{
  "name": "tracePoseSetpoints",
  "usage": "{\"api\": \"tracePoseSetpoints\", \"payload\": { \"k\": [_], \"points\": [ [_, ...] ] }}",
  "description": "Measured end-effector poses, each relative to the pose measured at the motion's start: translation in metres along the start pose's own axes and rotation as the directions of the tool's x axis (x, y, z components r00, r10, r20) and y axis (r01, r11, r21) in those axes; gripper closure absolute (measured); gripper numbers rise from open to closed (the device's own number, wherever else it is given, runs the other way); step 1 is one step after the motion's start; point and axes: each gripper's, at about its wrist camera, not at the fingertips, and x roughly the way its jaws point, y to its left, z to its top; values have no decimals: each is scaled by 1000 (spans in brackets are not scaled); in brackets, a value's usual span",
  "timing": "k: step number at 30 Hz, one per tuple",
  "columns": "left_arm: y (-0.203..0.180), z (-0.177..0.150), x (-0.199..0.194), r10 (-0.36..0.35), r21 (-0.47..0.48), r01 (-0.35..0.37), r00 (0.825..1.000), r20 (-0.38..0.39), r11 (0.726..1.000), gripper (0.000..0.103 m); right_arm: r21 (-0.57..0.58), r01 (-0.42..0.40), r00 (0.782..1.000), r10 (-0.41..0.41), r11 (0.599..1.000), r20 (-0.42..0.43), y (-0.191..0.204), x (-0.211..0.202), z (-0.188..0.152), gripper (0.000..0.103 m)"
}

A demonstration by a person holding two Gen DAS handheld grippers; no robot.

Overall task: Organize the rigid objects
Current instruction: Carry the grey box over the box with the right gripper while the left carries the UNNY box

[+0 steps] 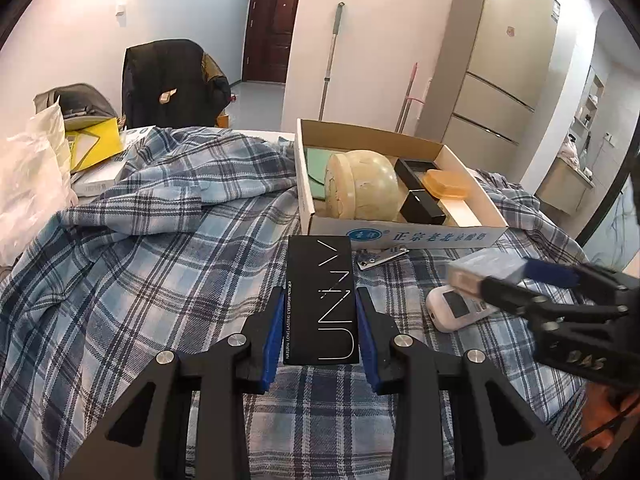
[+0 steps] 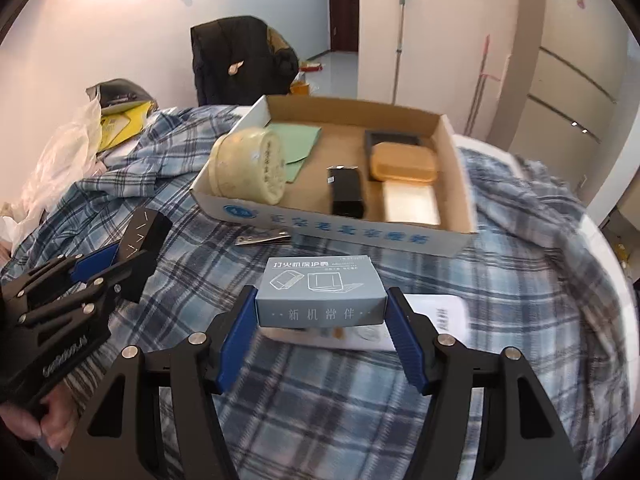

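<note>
Writing: "UNNY" and "NATURAL LONG LASTING EYEBROW POWDER" in white on the black box [image 1: 320,300]; Chinese characters on the grey-blue box [image 2: 320,296]
Left gripper [image 1: 320,334]: jaws pinching the black box's long sides, above the cloth
Right gripper [image 2: 322,330]: jaws pinching the grey-blue box over a white device [image 1: 456,308]
Carton [image 2: 320,224]: open cardboard, far side; holds a cream round jar [image 2: 250,170], amber soap case [image 2: 402,162], small black boxes
Surface: rumpled blue plaid cloth [image 1: 140,272], metal nail clipper [image 1: 382,258] near the carton
</note>
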Motion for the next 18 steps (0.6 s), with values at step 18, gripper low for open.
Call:
{"api": "tracePoseSetpoints", "payload": {
  "k": [18],
  "points": [
    [-32, 21, -46, -5, 131, -13, 990, 140, 991, 68, 78, 42, 984, -54, 996, 170, -45, -60, 13, 40]
  ]
}}
